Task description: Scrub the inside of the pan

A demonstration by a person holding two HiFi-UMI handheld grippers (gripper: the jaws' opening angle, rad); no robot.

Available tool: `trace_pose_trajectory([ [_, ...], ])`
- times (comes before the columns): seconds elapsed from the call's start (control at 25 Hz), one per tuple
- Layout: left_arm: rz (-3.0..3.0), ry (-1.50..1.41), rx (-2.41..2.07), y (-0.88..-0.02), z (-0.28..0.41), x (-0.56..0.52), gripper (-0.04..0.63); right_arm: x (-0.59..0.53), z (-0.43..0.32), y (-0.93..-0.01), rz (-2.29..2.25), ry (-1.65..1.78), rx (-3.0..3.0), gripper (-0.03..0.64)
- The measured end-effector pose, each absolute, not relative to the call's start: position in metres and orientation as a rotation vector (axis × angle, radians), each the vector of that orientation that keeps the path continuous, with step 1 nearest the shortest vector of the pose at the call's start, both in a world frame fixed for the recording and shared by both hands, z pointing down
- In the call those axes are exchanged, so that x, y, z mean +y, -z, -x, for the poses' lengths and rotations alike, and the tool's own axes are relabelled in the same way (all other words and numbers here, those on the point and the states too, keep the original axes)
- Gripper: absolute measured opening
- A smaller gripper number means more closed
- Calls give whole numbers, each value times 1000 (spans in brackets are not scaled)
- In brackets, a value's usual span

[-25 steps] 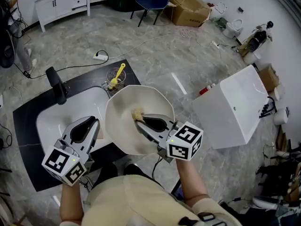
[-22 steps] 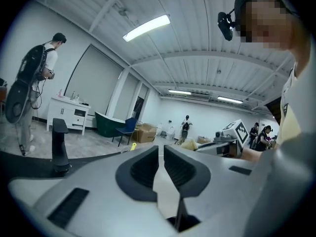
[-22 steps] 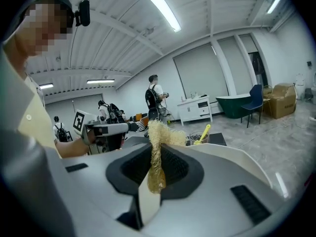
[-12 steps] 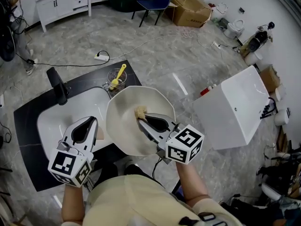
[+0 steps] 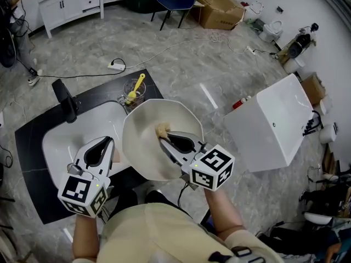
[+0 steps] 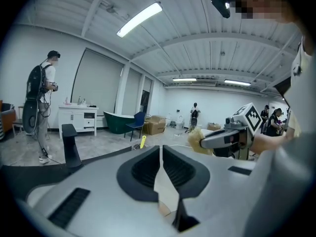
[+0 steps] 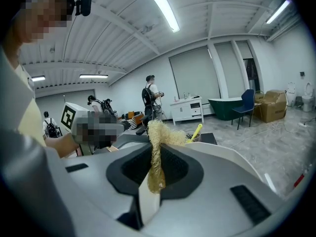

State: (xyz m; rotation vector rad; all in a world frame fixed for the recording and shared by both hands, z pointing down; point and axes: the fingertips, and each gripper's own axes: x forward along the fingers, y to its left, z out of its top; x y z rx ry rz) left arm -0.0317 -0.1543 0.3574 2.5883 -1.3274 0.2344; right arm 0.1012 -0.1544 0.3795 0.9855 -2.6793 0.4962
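The right gripper (image 5: 164,139) is clamped on a straw-coloured fibrous scrub pad (image 5: 161,130), whose tuft sticks out past the jaw tips and sits on the inner face of the cream, many-sided pan (image 5: 141,149), near its 12 o'clock side. The left gripper (image 5: 105,145), at the pan's 9 o'clock, has its jaws pressed together; a pale sliver shows in the seam and a tan piece lies just beside it, but whether that is the pan's handle being nipped I cannot tell. By my reading the scrubbing is under way, not finished. The pad is in contact, yet the pan's inside shows no suds or marks, so what has been covered is unclear, and the lower half near 6 o'clock looks untouched. The pan hangs over a white sink basin (image 5: 57,141) set in a black counter (image 5: 30,163). A clear glass with a yellow utensil (image 5: 134,90) stands just off the rim at 11 o'clock — the nearest thing to knock — and a black tap (image 5: 64,99) is at 10 o'clock. A white box (image 5: 271,127) sits well apart at 3 o'clock.
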Motion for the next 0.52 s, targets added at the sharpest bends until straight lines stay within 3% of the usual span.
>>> trace_pose_trajectory([
  [0.52, -2595, -264, -1315, -359, 34, -151, 29, -156, -97, -380, -983, -488, -2671, 60],
])
